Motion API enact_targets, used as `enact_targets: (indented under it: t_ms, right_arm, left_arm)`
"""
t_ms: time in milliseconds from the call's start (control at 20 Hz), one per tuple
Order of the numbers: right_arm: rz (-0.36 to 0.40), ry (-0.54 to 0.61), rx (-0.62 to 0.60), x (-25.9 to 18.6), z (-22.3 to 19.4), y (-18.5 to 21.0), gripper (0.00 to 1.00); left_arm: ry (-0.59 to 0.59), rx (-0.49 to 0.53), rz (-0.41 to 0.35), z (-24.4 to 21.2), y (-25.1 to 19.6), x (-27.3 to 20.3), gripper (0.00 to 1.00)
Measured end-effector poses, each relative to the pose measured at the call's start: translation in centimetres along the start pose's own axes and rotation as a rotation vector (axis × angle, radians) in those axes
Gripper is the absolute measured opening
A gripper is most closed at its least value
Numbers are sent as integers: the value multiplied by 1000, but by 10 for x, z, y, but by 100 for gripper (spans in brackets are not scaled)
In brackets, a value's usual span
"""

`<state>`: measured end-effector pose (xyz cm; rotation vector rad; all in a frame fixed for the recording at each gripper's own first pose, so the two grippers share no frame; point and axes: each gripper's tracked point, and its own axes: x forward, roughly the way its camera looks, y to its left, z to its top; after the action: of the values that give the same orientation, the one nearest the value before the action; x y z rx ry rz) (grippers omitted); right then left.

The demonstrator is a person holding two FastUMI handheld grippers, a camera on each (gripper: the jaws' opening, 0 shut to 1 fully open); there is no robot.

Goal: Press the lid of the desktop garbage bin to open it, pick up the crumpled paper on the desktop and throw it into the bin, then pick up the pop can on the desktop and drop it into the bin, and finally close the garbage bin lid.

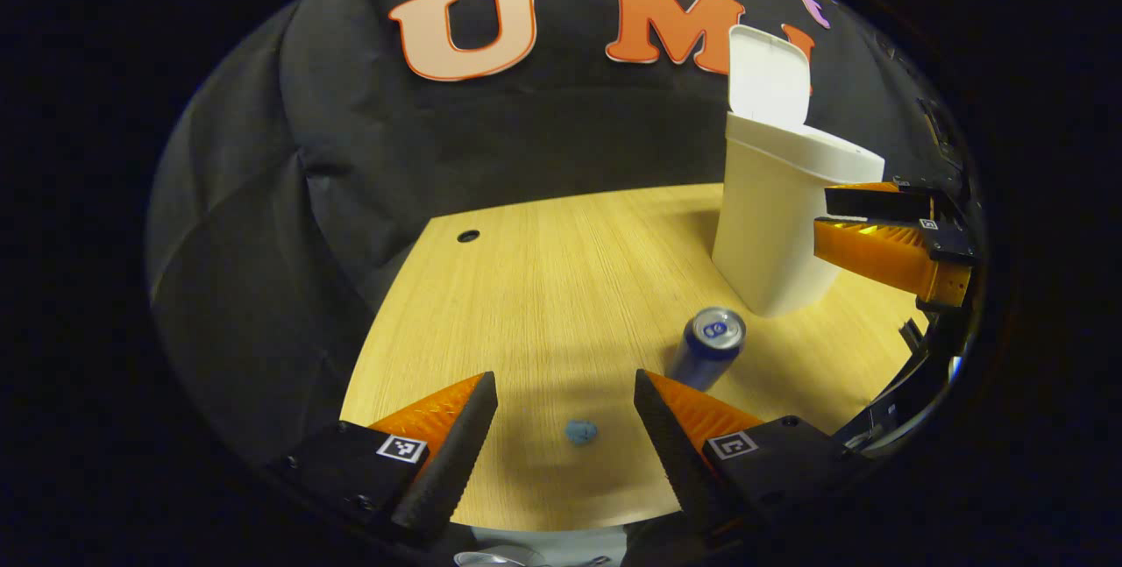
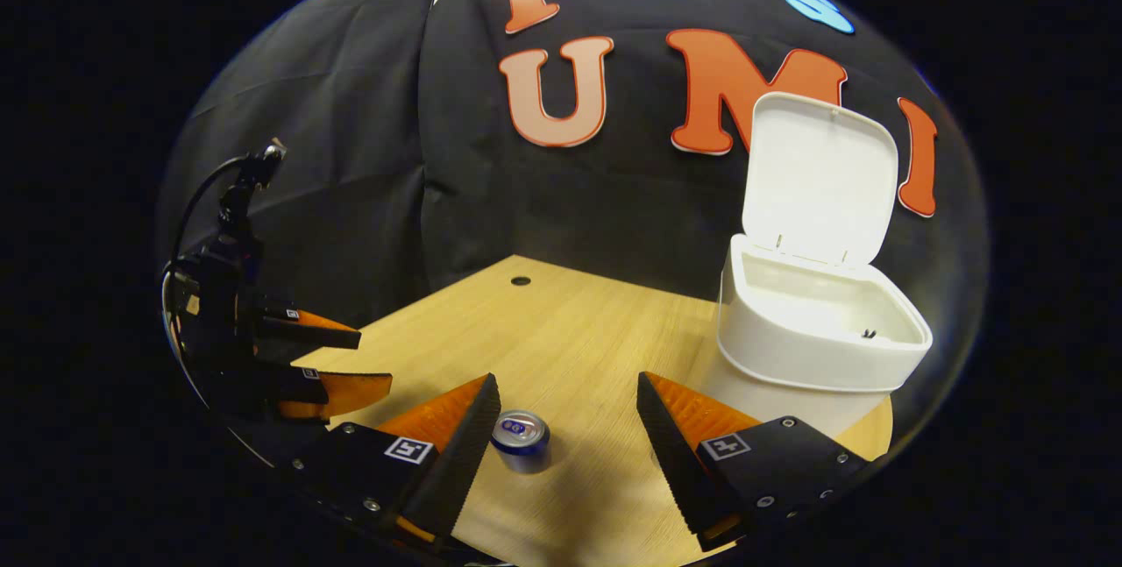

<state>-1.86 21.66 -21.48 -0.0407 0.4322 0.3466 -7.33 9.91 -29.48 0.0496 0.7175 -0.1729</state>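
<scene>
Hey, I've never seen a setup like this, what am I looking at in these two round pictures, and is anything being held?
Two handheld two-finger grippers, each carrying a fisheye camera looking along its own fingers. In the left gripper view, the left gripper is open above a small blue crumpled paper. In the right gripper view, the right gripper is open over a pop can. Both lie on a wooden table beside a white bin with its lid up. Nothing is held.

Left gripper point(image 1: 565, 427) and right gripper point(image 2: 568, 427): ridged wedge fingers, black screwed mounts, square black-and-white marker tags.
</scene>
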Motion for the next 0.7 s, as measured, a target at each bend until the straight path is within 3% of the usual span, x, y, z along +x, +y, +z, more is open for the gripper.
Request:
enact_targets:
  t_ms: [200,250,350,700]
  right_arm:
    - [49,72,-19,9,-33,23,95]
    - [52,97,-32,13,-44,26,95]
    - [58,147,-48,18,-63,30,95]
    - [70,226,-36,38,-97,30,95]
  left_arm:
    - [81,13,-85,-30,-3,18,100]
    - [104,11,-96,-36,-3,23,96]
    - [133,16,-114,-44,-3,29,100]
    - [233,41,-100,-55,-8,53,100]
